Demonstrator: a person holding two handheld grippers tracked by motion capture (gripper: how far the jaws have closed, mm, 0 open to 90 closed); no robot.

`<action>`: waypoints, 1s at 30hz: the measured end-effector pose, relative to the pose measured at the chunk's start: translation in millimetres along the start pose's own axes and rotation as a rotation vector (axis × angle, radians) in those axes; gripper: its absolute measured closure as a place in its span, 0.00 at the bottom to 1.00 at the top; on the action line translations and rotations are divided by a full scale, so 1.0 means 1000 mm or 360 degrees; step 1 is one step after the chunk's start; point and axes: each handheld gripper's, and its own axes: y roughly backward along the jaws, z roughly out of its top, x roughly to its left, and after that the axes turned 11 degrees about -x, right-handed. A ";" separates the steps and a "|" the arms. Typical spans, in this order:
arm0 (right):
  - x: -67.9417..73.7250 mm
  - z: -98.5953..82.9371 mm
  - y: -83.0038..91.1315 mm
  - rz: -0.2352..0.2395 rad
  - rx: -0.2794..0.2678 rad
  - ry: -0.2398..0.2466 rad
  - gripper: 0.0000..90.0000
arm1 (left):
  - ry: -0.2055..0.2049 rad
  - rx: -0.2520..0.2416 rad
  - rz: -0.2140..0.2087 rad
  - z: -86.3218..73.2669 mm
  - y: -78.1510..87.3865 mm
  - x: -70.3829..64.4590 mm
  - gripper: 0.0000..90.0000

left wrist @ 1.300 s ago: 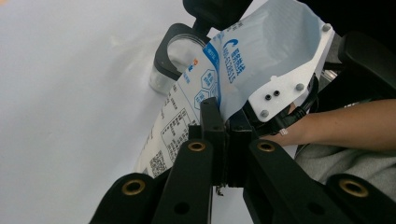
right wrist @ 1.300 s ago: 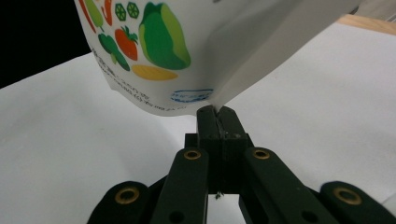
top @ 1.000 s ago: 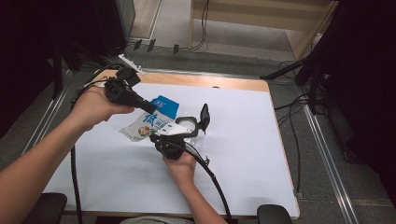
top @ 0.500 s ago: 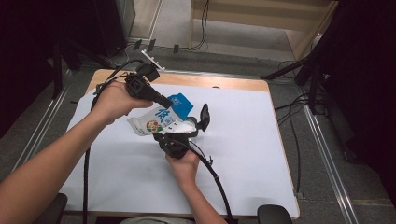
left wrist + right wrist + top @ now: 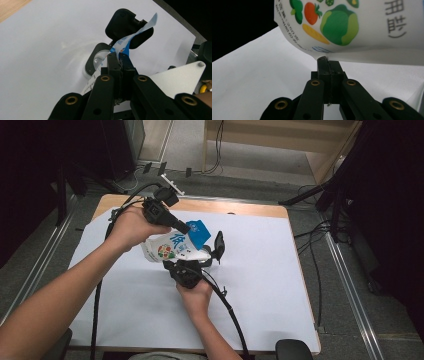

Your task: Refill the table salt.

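A white pouch (image 5: 172, 247) printed with vegetables and capped by a blue top is held up off the white sheet (image 5: 260, 285) between both grippers. My left gripper (image 5: 187, 227) comes in from the upper left. It is shut on the pouch's blue top edge (image 5: 130, 40), and its tips (image 5: 119, 58) pinch that flap. My right gripper (image 5: 192, 262) points up from below, shut on the pouch's bottom seam. In the right gripper view the jaws (image 5: 327, 60) meet on the lower edge of the pouch (image 5: 352, 25).
A black object (image 5: 218, 245) with a round lens-like part (image 5: 97, 60) stands on the sheet just right of the pouch. The wooden table edge (image 5: 240, 209) runs along the back. Cables trail from both grippers, and dark floor surrounds the table.
My left hand has carried the pouch to the right and tilted it up over the right gripper. The right hand has hardly moved.
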 end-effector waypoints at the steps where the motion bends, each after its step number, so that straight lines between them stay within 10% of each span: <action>1: 0.000 0.001 0.000 0.0001 -0.0003 0.0005 1.00 | -0.0003 0.0004 -0.0001 0.001 -0.001 -0.001 1.00; 15: 0.000 0.007 -0.002 0.0004 -0.0026 -0.0014 1.00 | 0.0002 -0.0015 0.0029 0.007 -0.008 -0.005 1.00; 30: -0.008 0.004 0.002 -0.0029 -0.0029 -0.0033 1.00 | 0.0069 -0.0110 -0.0024 -0.015 0.036 0.002 1.00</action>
